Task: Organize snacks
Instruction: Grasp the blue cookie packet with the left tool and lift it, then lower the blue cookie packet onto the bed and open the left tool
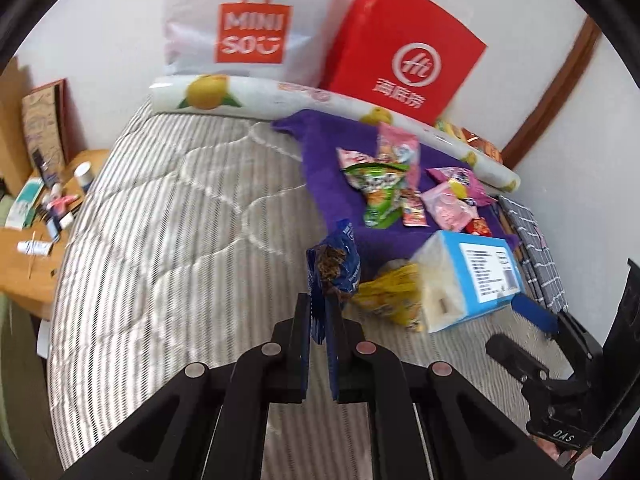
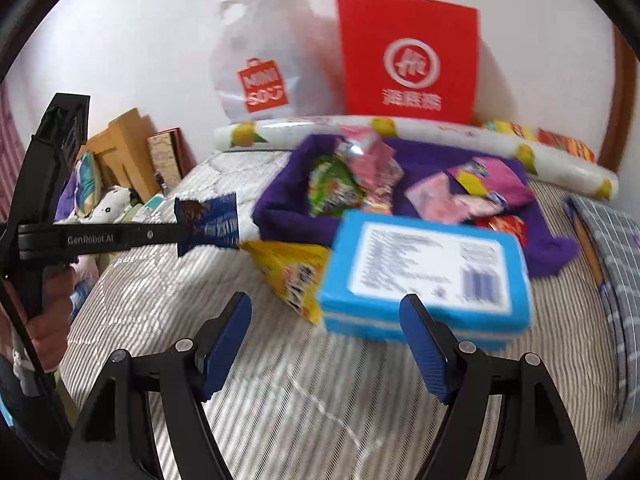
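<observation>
My left gripper (image 1: 319,300) is shut on a dark blue snack packet (image 1: 334,268) and holds it above the striped bed; it also shows in the right wrist view (image 2: 212,222). My right gripper (image 2: 326,312) is open and empty, just in front of a blue tissue pack (image 2: 428,276). A yellow snack bag (image 2: 292,276) lies between the packet and the tissue pack. Several snack packets, green (image 1: 380,192) and pink (image 1: 448,204), lie on a purple cloth (image 1: 328,184) behind.
A red paper bag (image 1: 404,52) and a white Miniso bag (image 1: 248,28) stand against the wall behind a white fruit-print roll (image 1: 280,96). A wooden bedside table (image 1: 36,240) with small items is on the left. A grey checked cloth (image 1: 532,248) lies on the right.
</observation>
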The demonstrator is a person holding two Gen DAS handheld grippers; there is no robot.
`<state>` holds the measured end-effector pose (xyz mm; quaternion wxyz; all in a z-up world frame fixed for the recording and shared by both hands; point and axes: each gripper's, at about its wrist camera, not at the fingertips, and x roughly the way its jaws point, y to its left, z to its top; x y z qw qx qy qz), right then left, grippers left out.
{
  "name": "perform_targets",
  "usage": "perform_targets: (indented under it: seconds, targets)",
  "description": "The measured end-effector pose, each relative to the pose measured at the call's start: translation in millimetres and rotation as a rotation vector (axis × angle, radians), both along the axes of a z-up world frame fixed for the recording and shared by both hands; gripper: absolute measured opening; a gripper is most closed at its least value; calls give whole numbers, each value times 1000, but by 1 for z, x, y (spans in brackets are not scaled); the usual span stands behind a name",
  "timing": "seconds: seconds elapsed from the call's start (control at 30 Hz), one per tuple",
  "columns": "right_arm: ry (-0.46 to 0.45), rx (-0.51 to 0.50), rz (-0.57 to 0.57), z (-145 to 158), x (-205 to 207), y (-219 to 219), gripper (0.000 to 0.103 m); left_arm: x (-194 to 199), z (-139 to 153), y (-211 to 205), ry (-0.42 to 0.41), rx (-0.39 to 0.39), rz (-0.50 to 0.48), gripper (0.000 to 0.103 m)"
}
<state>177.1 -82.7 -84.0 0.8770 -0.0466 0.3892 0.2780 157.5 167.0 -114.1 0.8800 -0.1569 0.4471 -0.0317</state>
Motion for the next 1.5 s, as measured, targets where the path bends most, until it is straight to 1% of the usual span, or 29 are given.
perform_targets:
  seconds: [0.17,0.23,0.3,0.37,0.53,0.6,0.7,0.8,0.97,1.1,1.2,1.33,1.43,1.5]
  targets:
    - [-23,-43,47,-5,15,34,77,2,-18,18,44,-18,38,7]
    - [-35,-69,59,-8,21,47,74,3,-25,24,57,-33,47,7]
    - [-37,-93,78,-12,25,58,69,5,-30,28,74,-54,46,7]
    - [-40,-122,95,-16,28,68,65,7,-34,30,82,-69,40,8]
    - [-28,-160,116,-27,38,83,58,13,-42,32,98,-59,47,8]
    - [-20,-177,121,-32,41,86,49,14,-45,35,103,-72,48,8]
    - [-30,-194,127,-35,41,89,40,15,-47,38,108,-79,50,8]
    - [-46,-198,121,-32,39,88,32,13,-47,39,103,-93,56,8]
    - [-53,-187,136,-26,31,84,26,10,-47,37,110,-93,58,8]
    - [-50,-141,150,-14,18,77,25,-1,-48,34,113,-96,69,8]
    - [-56,-119,146,-4,8,68,24,-12,-48,31,105,-124,75,8]
    - [-56,-83,132,11,-8,49,24,-32,-44,21,97,-158,68,8]
    - [-60,-57,113,21,-20,29,24,-41,-40,11,92,-162,61,8]
    - [-59,-44,100,27,-27,14,21,-46,-37,5,90,-157,60,8]
